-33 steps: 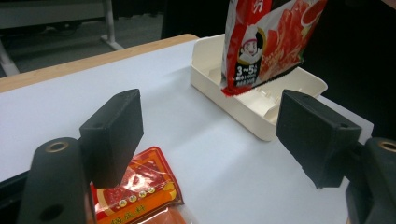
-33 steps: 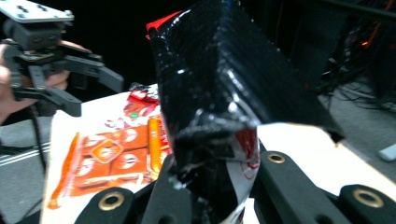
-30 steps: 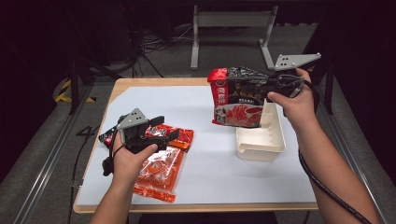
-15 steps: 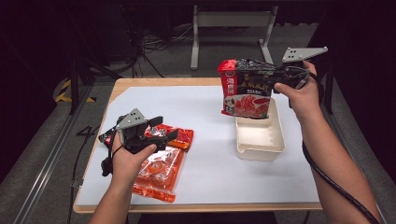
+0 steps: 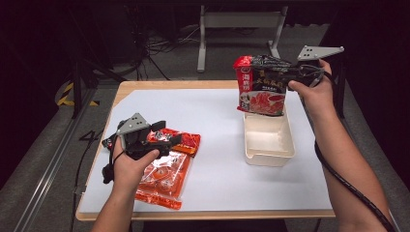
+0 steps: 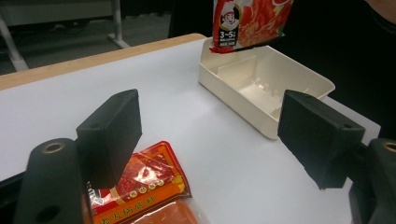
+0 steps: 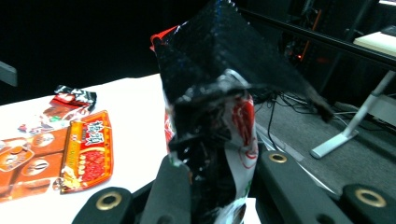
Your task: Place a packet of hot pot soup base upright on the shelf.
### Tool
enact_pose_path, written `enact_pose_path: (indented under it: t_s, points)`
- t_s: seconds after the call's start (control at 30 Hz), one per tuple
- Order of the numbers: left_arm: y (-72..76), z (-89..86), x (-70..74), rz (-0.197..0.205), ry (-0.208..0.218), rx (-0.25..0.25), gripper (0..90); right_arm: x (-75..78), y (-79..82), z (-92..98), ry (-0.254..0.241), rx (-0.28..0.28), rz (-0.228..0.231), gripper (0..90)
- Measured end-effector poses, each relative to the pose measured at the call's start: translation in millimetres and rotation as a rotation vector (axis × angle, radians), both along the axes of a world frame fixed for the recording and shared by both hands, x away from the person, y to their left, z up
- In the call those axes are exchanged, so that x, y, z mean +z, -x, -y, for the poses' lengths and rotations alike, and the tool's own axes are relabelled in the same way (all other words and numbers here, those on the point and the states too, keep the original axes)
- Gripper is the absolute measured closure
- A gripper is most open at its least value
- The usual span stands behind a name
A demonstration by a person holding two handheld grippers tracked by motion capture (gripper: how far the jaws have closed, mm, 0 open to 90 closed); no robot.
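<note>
"3~5" on the noodle bag [image 6: 247, 23]

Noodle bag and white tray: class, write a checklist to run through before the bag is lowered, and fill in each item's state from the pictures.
1. Right gripper shut on the noodle bag: ok.
2. Bag hangs over the white tray: ok, its lower edge is at the far end.
3. Tray free of other things: ok in the left gripper view.
4. Bag will fit flat in the tray: cannot tell.
5. Left gripper open and away from the tray: ok, it is over the orange packets.
6. Right gripper's cable away from the tray: ok.
</note>
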State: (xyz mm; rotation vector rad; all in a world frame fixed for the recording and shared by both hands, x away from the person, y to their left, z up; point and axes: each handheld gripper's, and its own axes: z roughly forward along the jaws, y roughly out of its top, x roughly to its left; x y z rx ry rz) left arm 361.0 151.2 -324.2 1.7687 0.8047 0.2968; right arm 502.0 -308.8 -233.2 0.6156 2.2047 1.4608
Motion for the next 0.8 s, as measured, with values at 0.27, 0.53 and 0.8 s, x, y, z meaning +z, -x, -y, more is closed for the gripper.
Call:
enact_pose_path:
  t_s: [0.27, 0.53, 0.8]
  points:
    - [-0.3, 1.0, -2.9, -0.010, -0.012, 0.001, 22.6, -11.0, -9.5, 11.8, -0.015, -0.018, 0.029, 79.9]
    - [4.5, -3.8, -6.1, -0.020, -0.037, 0.028, 22.4, -21.9, -18.9, 17.0, -0.005, -0.023, 0.003, 79.9]
    - [10.3, -11.1, -8.2, -0.032, -0.039, 0.054, 22.4, -34.1, -27.9, 14.4, 0.004, -0.020, -0.010, 79.7]
